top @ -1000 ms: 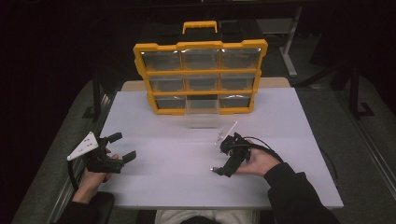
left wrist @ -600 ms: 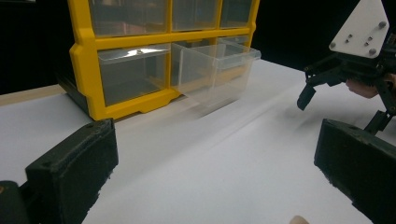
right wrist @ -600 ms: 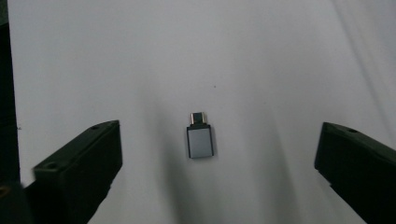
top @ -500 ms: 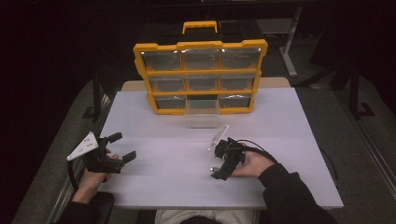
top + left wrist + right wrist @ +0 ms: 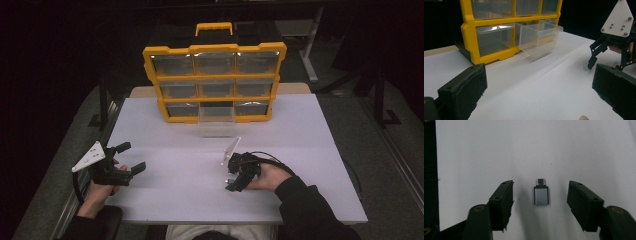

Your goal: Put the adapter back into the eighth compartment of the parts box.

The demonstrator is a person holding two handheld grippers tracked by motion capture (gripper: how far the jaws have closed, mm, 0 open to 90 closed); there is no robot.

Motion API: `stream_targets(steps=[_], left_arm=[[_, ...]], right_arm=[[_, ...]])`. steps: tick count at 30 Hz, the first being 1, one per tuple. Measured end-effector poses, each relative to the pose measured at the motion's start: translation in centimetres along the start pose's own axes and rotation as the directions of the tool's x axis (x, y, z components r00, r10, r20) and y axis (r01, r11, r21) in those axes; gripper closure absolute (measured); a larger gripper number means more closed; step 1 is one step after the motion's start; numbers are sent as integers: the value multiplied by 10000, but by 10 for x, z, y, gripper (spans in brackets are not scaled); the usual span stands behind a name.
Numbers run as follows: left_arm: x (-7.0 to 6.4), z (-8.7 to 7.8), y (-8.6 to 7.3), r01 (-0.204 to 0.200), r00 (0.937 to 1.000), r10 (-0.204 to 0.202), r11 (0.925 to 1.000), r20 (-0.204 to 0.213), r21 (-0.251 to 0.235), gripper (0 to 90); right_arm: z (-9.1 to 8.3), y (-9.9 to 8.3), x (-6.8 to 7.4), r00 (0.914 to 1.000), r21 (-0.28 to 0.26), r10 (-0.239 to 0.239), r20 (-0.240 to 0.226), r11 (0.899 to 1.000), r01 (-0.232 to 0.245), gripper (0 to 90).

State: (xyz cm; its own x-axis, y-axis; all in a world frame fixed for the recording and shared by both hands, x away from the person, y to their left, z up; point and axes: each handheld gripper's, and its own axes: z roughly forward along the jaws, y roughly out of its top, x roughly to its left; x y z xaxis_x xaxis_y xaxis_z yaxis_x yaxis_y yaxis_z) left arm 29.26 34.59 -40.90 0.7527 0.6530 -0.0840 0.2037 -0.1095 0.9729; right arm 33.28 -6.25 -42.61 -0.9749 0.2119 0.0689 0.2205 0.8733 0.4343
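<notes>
1. The right hand-held gripper (image 5: 541,195) hangs wide open over the small grey adapter (image 5: 541,194), which lies between its jaws, untouched, on the white worktop (image 5: 175,200) near the front edge.
2. The left hand-held gripper (image 5: 131,157) is open and empty by the worktop's left edge.

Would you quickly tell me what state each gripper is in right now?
Left gripper: open, holding nothing.
Right gripper: open, jaws either side of the adapter on the table, not gripping it.

In the high view we cannot make out the adapter (image 5: 541,195) — the right gripper (image 5: 235,176) covers it; the organizer (image 5: 496,32) runs off the left gripper view's top.
</notes>
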Motion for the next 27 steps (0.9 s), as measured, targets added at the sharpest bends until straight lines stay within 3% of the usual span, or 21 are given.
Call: stream_targets(steps=[9,20,27], left_arm=[[0,0,0,-20,10000,20,10000,-10,-6,0],[0,-1,-1,31,10000,-31,10000,-31,-85,0],[0,-1,-1,34,10000,-34,10000,-24,-88,0]], right_arm=[[3,2,1,9997,221,-227,-96,9995,229,553],[3,4,1,9994,380,-299,150,9988,293,746],[3,5,0,9994,421,-336,71,9986,333,753]])
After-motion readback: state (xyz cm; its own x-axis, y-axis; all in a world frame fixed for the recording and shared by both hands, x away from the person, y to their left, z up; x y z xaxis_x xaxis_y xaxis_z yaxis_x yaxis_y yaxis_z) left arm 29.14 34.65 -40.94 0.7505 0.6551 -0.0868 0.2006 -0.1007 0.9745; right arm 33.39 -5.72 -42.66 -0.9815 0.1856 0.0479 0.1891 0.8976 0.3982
